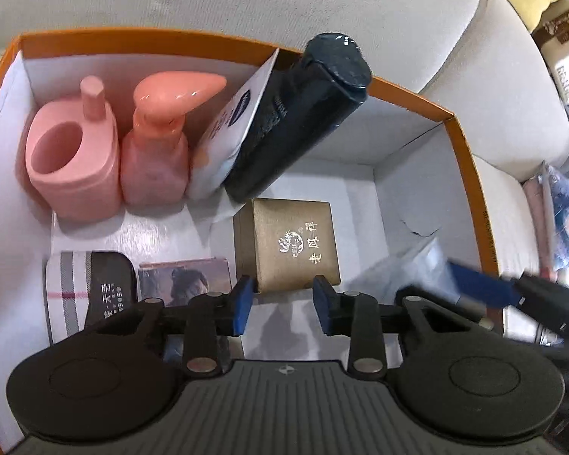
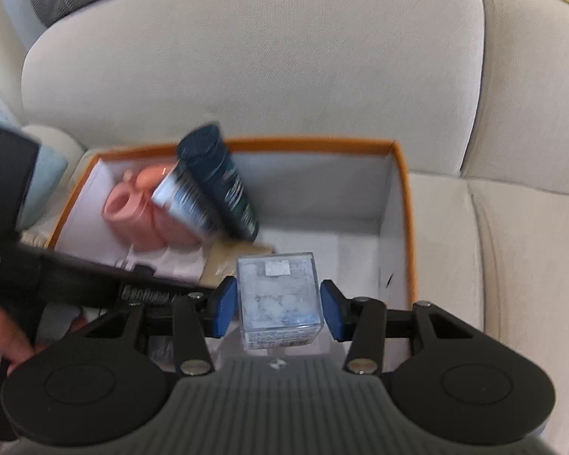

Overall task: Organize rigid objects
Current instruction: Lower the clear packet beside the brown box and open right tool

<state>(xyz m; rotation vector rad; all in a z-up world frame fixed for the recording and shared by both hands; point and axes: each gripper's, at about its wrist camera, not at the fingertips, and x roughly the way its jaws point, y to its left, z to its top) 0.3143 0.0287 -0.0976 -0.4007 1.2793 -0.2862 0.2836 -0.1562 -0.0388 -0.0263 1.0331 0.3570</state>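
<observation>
A clear plastic cube (image 2: 278,299) with pale, crumpled contents sits clamped between the blue pads of the right hand-held gripper (image 2: 278,309), held above the near right part of an orange-rimmed cardboard box (image 2: 404,204) with a white lining. The box rests on the seat of a beige sofa (image 2: 246,57).

Inside the box, along the far left wall, a pink bottle with a hole through its body (image 1: 70,159) stands beside a pink pump bottle (image 1: 157,151). A white tube (image 1: 233,129) leans against the pump bottle, and a dark blue tube (image 1: 303,113) leans on the white one, its flat cap rising above the box's rim. Just in front of the dark tube lies a small gold box with printed characters (image 1: 296,242). To its left on the box floor are a small picture card (image 1: 184,278) and, at the near left corner, a striped case with a black label (image 1: 89,292).

The left hand-held gripper (image 1: 282,303) hangs over the near middle of the box, its blue pads apart with nothing between them, their tips just short of the gold box's near edge. In the left wrist view the right hand-held gripper enters blurred from the right edge, with the cube showing as a pale smear beside it. In the right wrist view the left hand-held gripper's black body crosses the lower left, with fingers of a person's hand (image 2: 3,335) visible at the frame's edge.
</observation>
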